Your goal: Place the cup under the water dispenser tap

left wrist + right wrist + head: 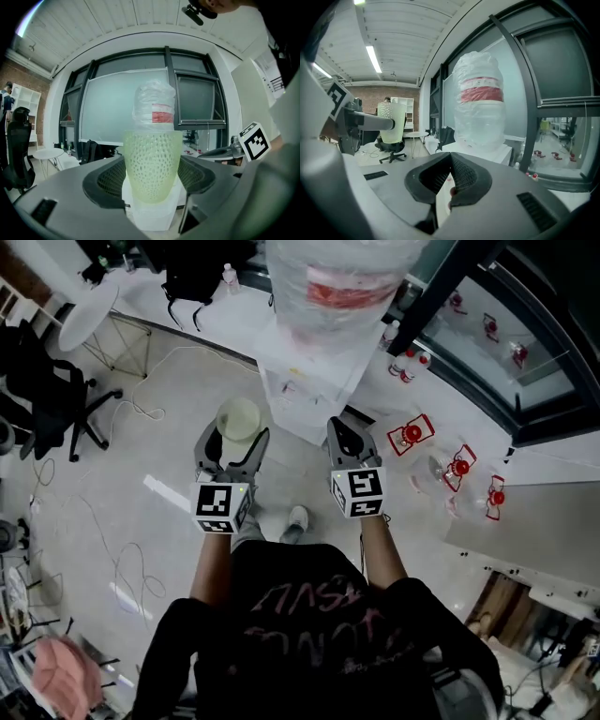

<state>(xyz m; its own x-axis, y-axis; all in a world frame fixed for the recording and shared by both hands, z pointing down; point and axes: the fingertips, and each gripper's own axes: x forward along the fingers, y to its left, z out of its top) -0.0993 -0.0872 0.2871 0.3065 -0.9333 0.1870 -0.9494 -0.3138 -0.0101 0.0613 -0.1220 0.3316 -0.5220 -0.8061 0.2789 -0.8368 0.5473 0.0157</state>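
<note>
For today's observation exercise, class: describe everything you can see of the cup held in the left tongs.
The cup is pale green and translucent, seemingly plastic, its wall covered in small dimples and tapering towards the base. It stands upright, clamped in the left tongs, dark jaws against both sides, held in the air facing the water dispenser.

The pale grey floor (pixel 141 437) carries the white dispenser (pixel 309 390), with a black chair (pixel 52 395) and a round white table (pixel 89 310) to the left. Thin cables (pixel 122 568) loop across it. Small bottles (pixel 410 365) stand beside the dispenser. Red-and-white bits (pixel 410 435), perhaps more bottles, lie scattered near them.
</note>
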